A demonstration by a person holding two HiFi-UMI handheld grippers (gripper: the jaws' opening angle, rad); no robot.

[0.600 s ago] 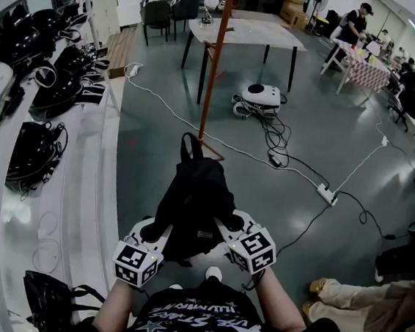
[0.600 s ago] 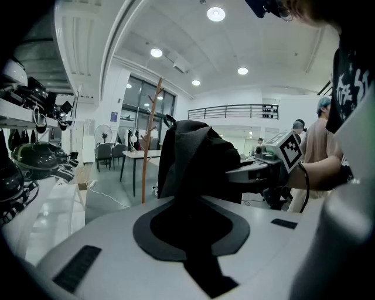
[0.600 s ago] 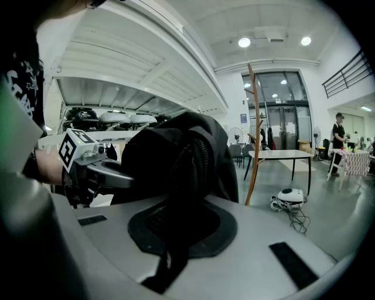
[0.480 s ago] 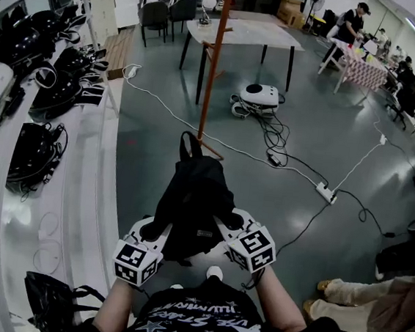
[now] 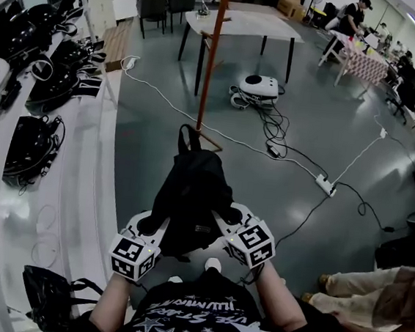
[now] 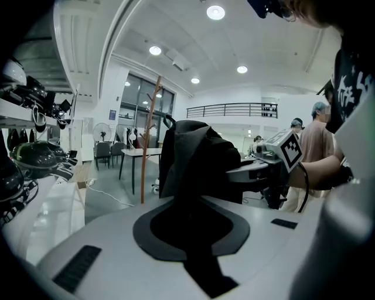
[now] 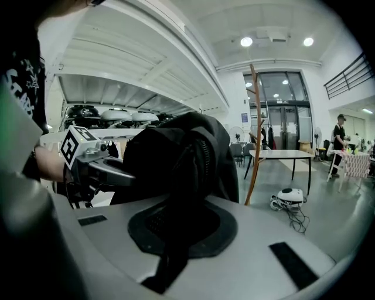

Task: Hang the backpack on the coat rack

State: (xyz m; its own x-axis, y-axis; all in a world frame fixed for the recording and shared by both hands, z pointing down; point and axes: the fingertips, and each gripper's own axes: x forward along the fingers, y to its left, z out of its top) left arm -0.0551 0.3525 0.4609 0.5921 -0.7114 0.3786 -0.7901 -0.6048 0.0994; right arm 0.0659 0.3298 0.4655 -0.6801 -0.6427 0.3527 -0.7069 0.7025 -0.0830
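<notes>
Across the grey floor (image 5: 158, 145), cables (image 5: 275, 135) trail near the coat rack (image 5: 211, 66), so with our left tool (image 5: 151, 228) and right tool (image 5: 225, 219) both clamped on the backpack (image 5: 190, 189), held well short of it, we could trip or lose grip.

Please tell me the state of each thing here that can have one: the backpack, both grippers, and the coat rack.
backpack: held up in the air between both grippers, not yet hung.
left gripper: shut on backpack fabric.
right gripper: shut on backpack fabric.
coat rack: standing upright, apart from the backpack, pegs in view bare.
</notes>
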